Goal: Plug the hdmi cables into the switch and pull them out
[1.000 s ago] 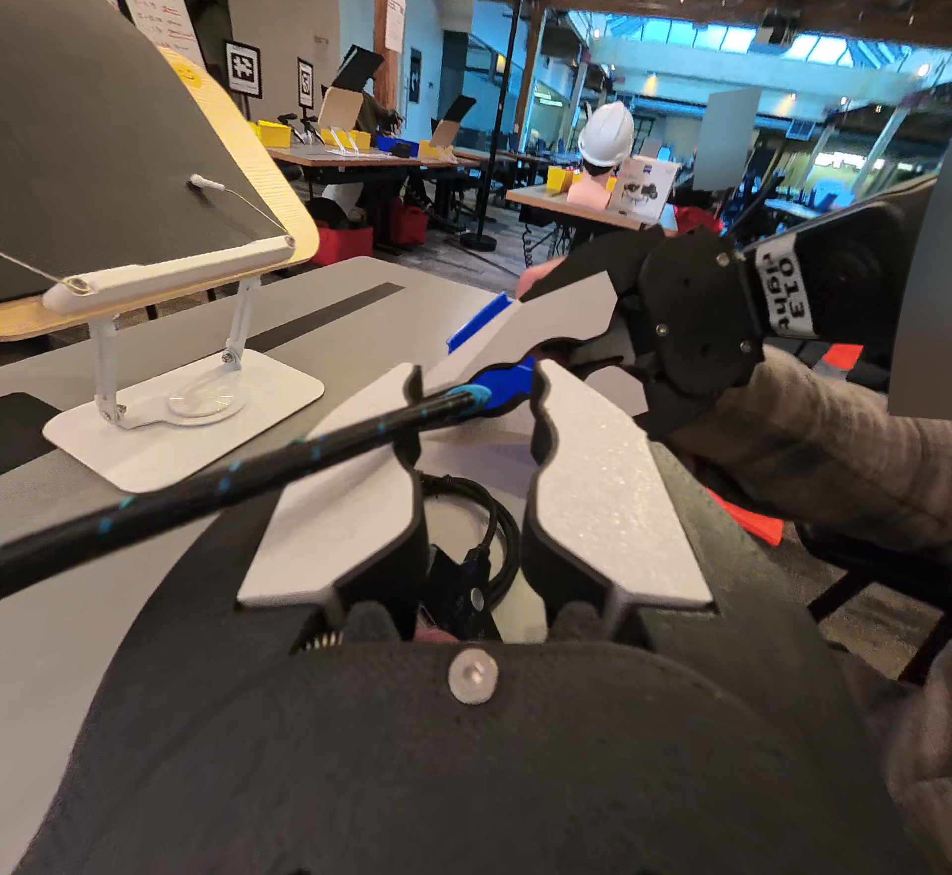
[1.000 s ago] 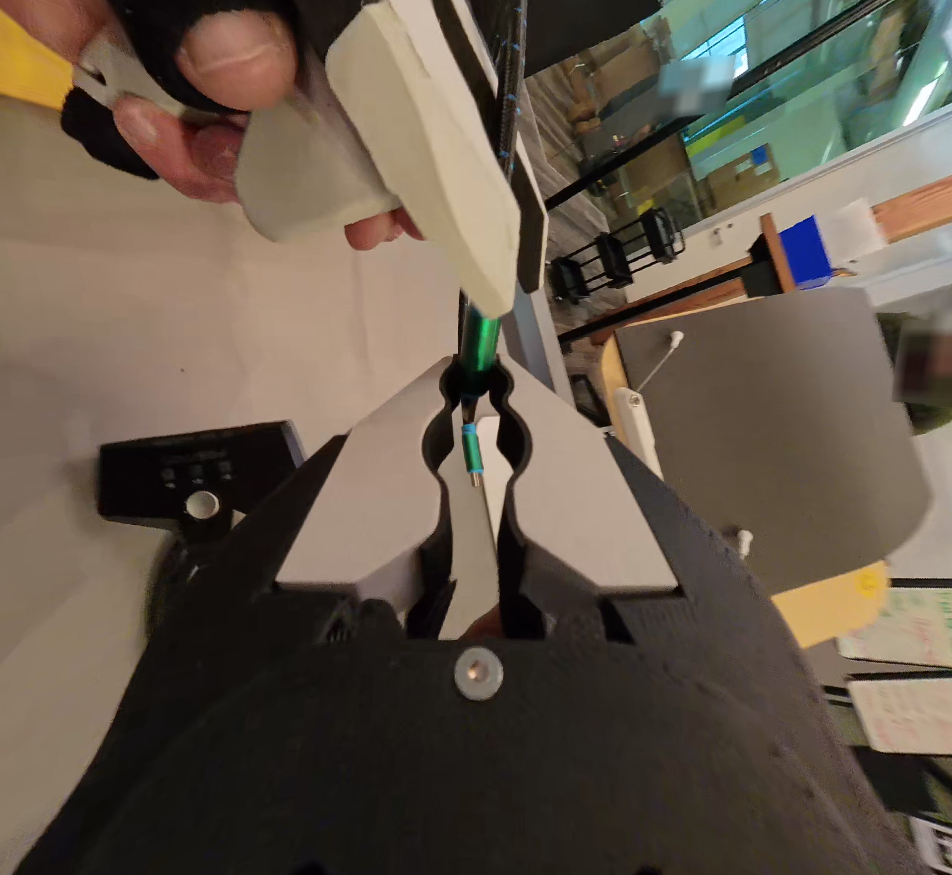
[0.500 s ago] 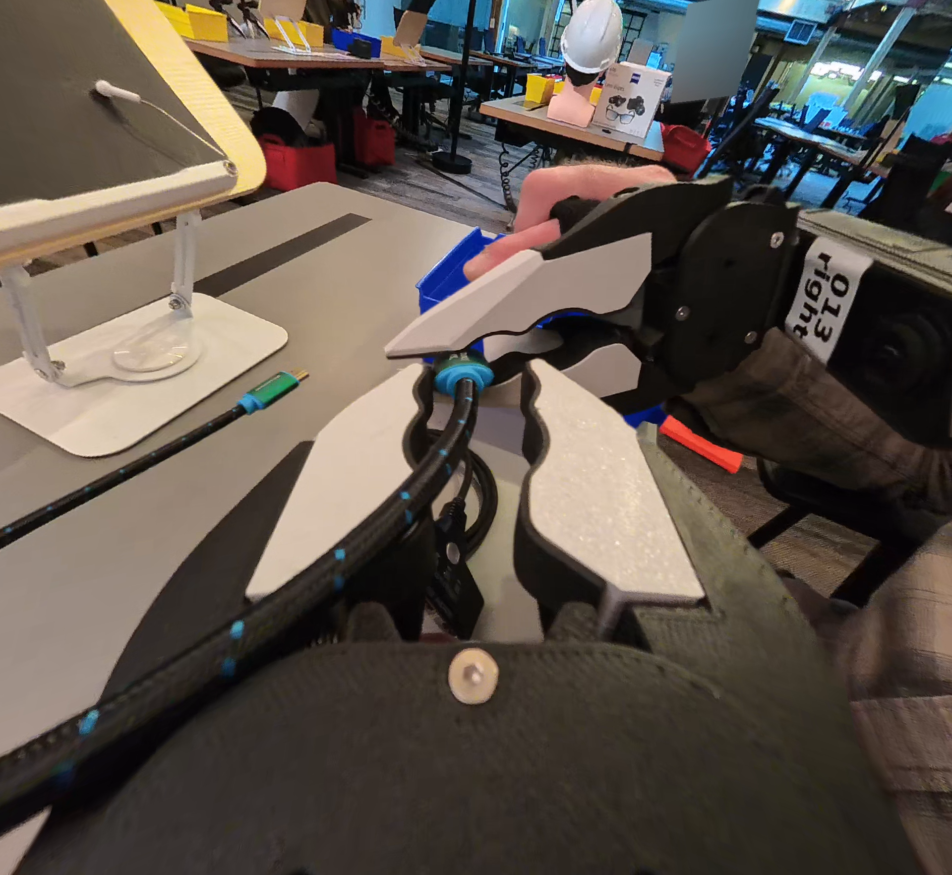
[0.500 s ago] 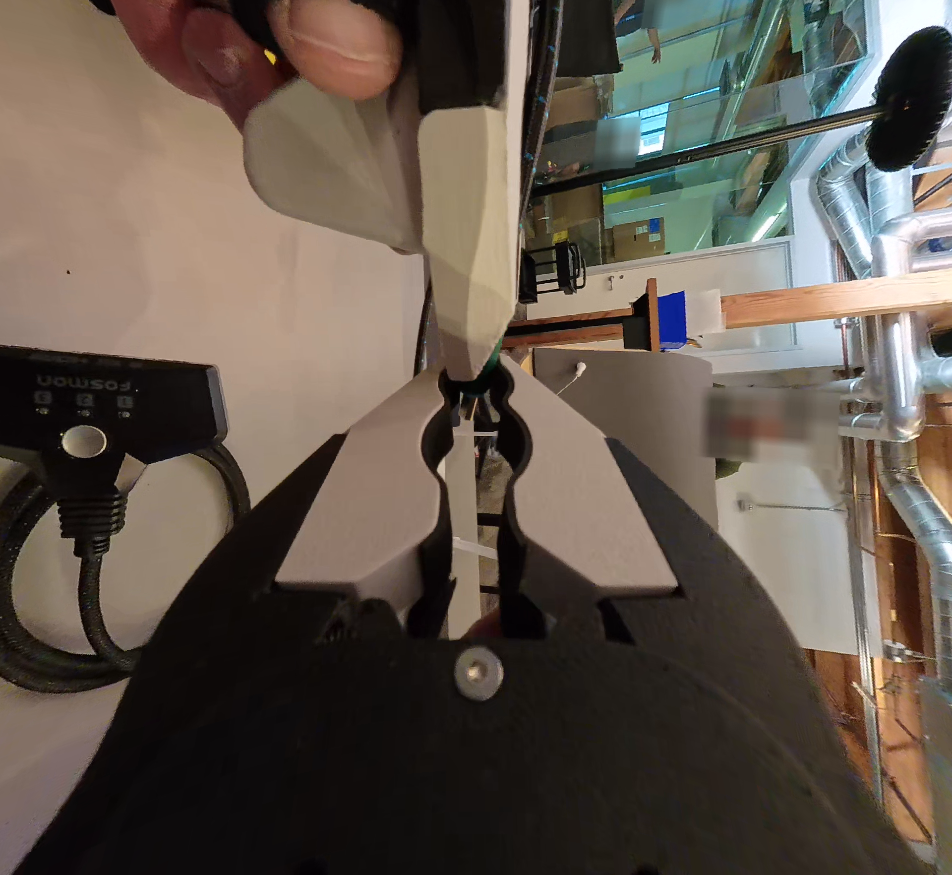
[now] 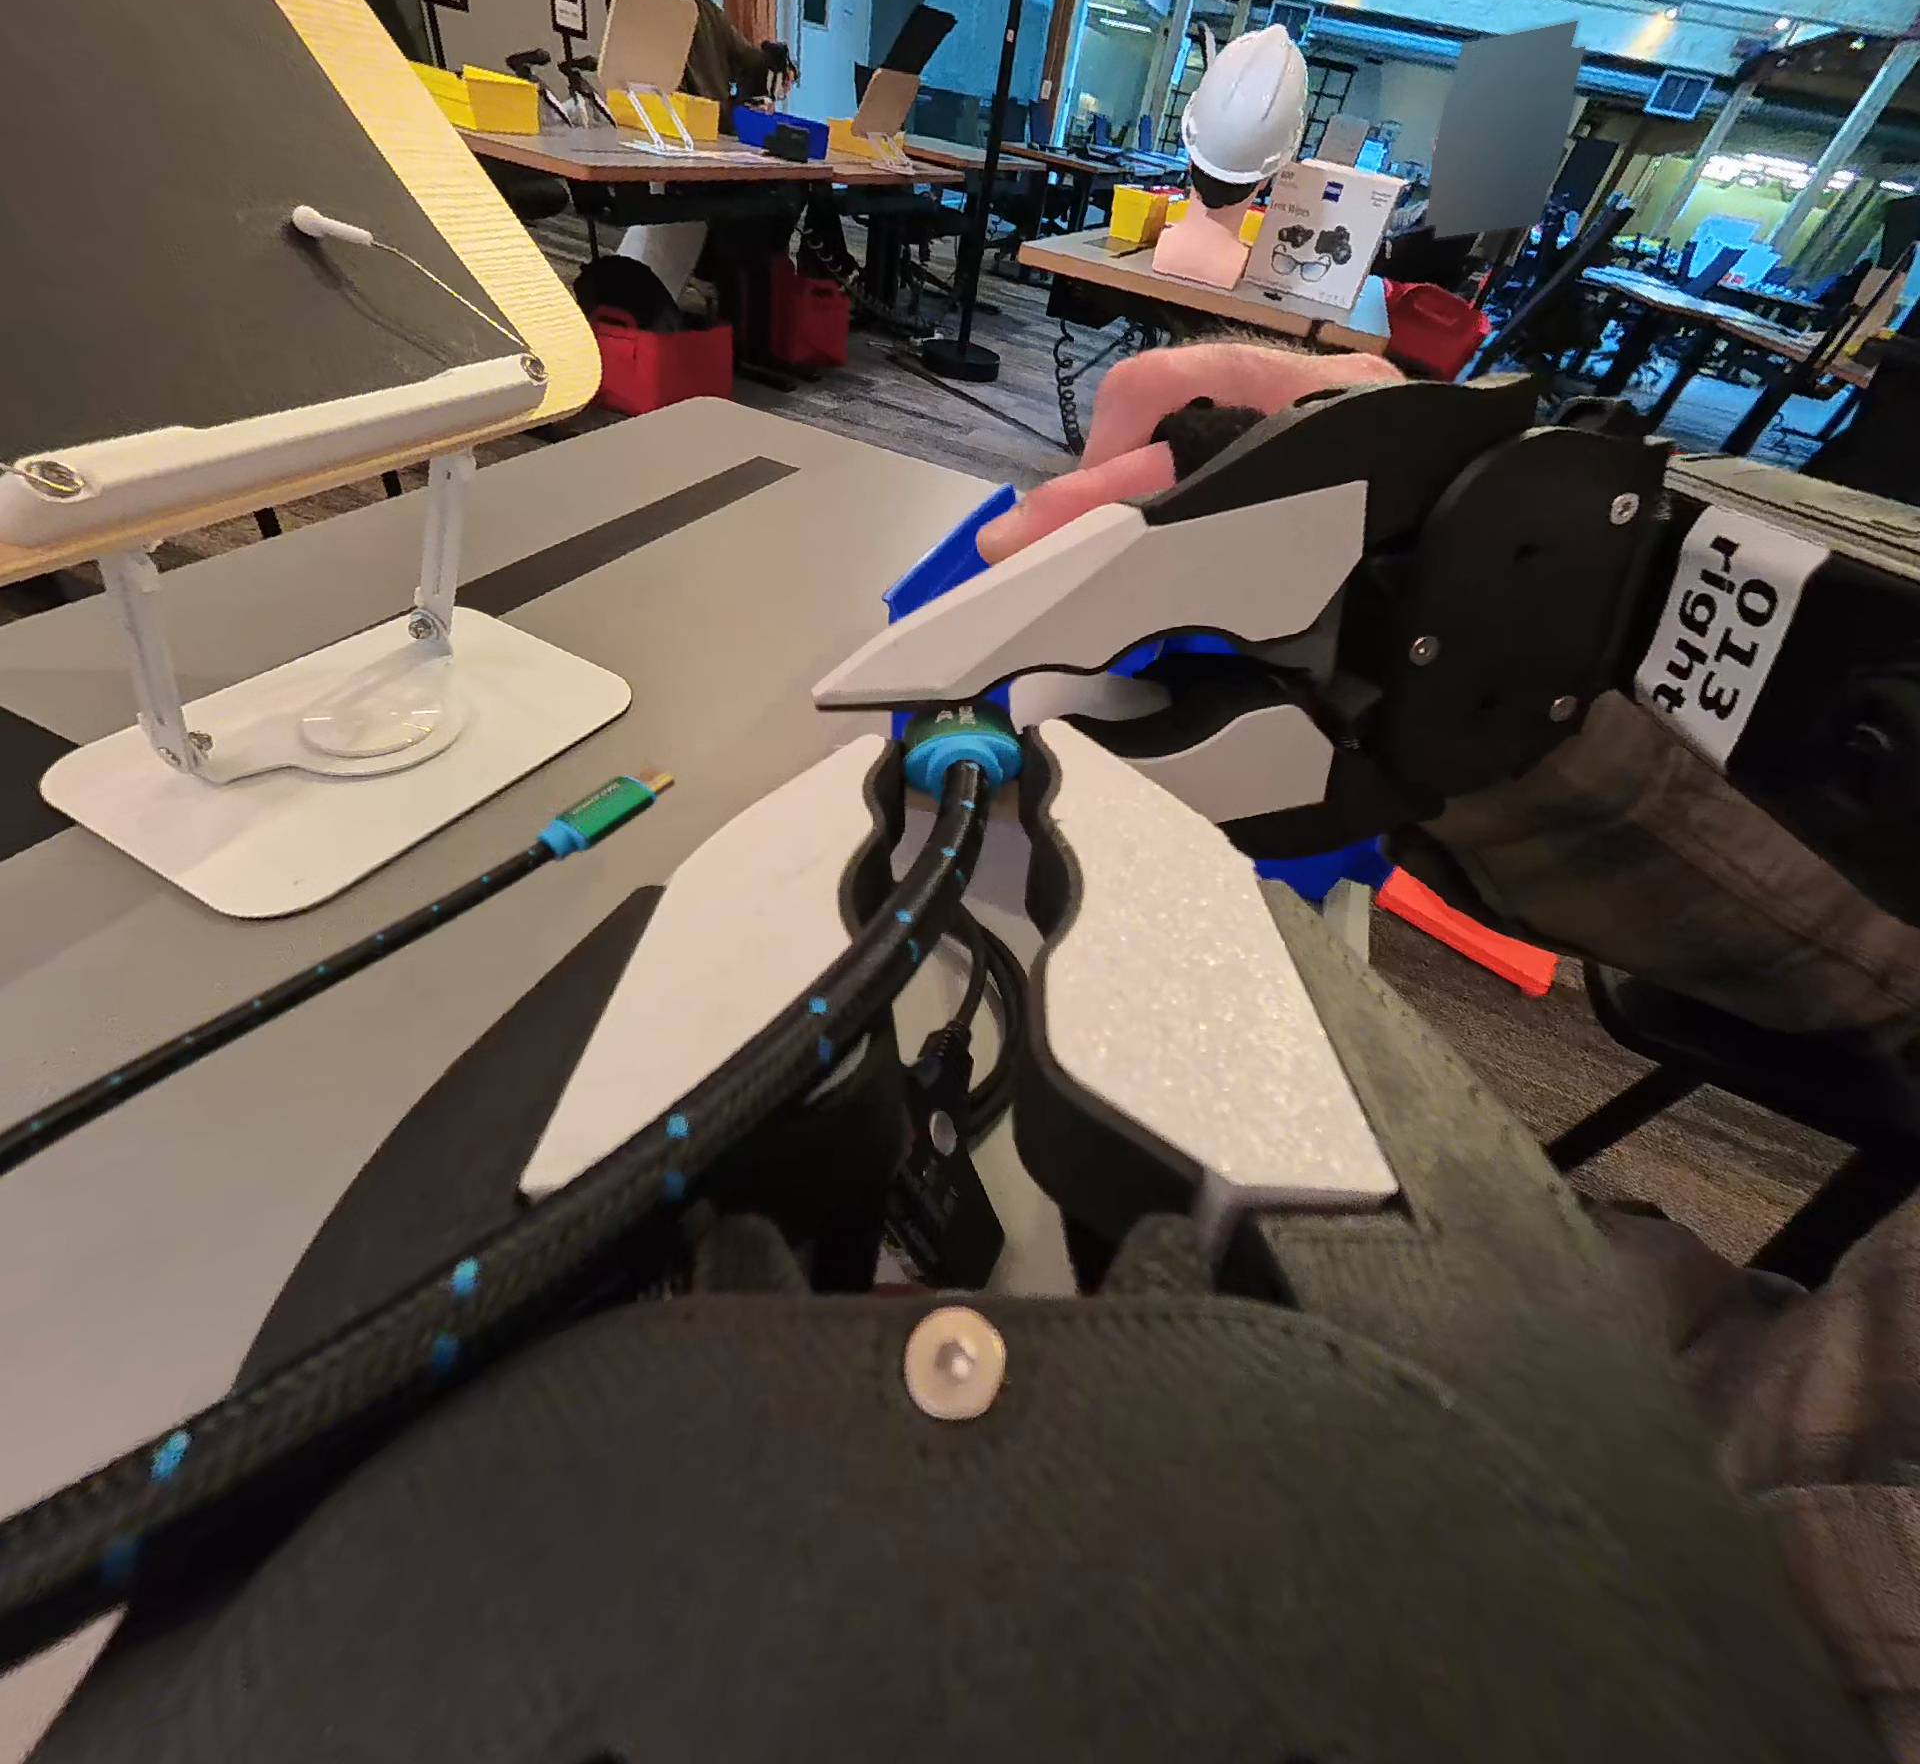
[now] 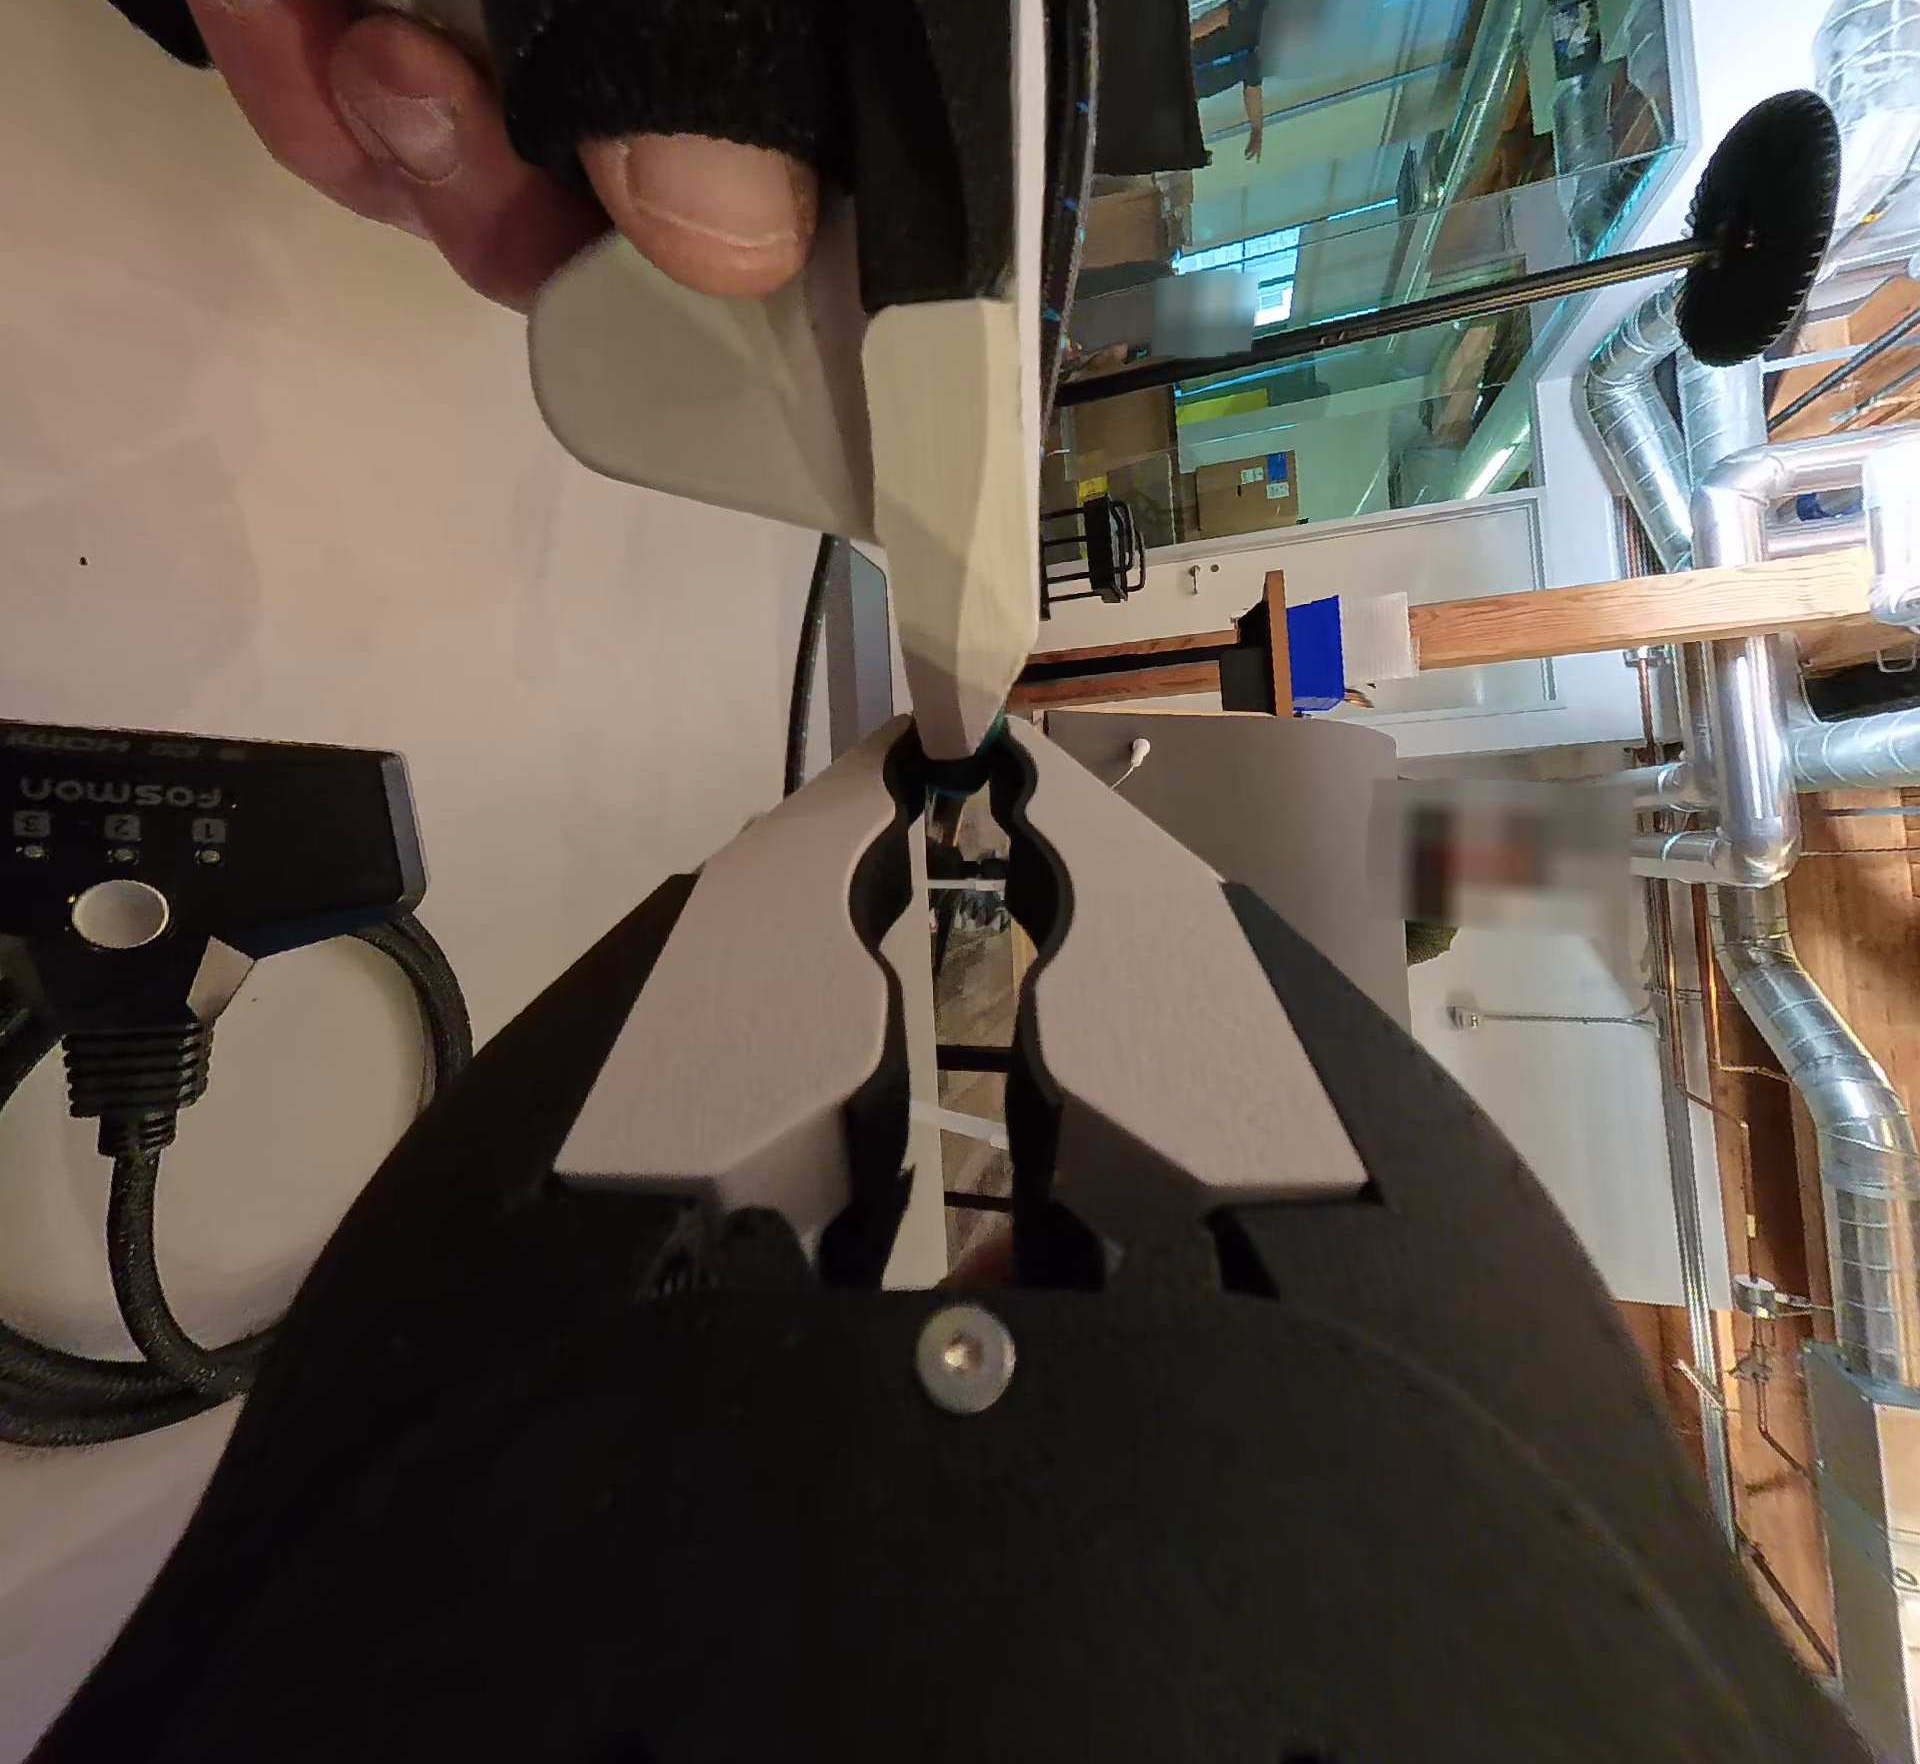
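left gripper (image 5: 956,753): level, pointing forward, narrowed on the braided HDMI cable (image 5: 727,1122) at its green plug | right gripper (image 6: 951,758): rolled sideways, pinching that plug tip-to-tip | second plug (image 5: 603,810) on grey table (image 5: 260,1039) | switch (image 6: 197,841) on table, well apart

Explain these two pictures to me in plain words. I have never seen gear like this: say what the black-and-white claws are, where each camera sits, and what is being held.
No robot here: a person holds two hand-operated claws, each with a camera looking along its fingers. The left wrist view shows the left gripper shut on a braided cable's green plug, with the right gripper closed on the same plug from the side. The right wrist view shows that meeting tipped sideways. On the grey table lie a second plug, a white stand and the black switch.
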{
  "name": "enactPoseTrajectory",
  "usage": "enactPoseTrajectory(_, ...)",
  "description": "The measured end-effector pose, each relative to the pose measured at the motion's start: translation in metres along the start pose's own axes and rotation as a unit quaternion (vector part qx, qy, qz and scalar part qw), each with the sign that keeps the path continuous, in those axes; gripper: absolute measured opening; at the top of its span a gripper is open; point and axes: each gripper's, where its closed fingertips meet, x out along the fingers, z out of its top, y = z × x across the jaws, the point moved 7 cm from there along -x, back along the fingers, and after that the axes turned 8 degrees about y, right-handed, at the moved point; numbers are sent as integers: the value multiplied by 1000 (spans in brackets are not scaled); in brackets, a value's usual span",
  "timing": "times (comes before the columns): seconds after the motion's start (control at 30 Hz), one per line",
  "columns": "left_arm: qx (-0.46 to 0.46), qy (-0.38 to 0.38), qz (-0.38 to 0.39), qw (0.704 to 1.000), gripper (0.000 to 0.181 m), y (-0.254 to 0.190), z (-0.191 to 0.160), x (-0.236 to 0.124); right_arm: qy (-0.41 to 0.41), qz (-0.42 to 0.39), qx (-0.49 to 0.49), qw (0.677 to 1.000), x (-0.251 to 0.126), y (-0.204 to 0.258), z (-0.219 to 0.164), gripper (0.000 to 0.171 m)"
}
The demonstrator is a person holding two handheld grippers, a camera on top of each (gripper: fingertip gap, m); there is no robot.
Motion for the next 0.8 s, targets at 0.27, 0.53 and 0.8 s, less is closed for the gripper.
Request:
enactPoseTrajectory(0.27, 17, -20, 25, 999, 20, 2, 3, -3, 3, 4, 22, 1000, -2, -7, -10, 12)
enactPoseTrajectory(0.53, 12, -26, 19, 999, 20, 0, 3, -3, -8, -1, 17, 1000, -3, -5, -5, 5)
enactPoseTrajectory(0.8, 19, -36, 28, 999, 20, -1, 5, -4, -6, -12, 11, 1000, -3, -7, -3, 5)
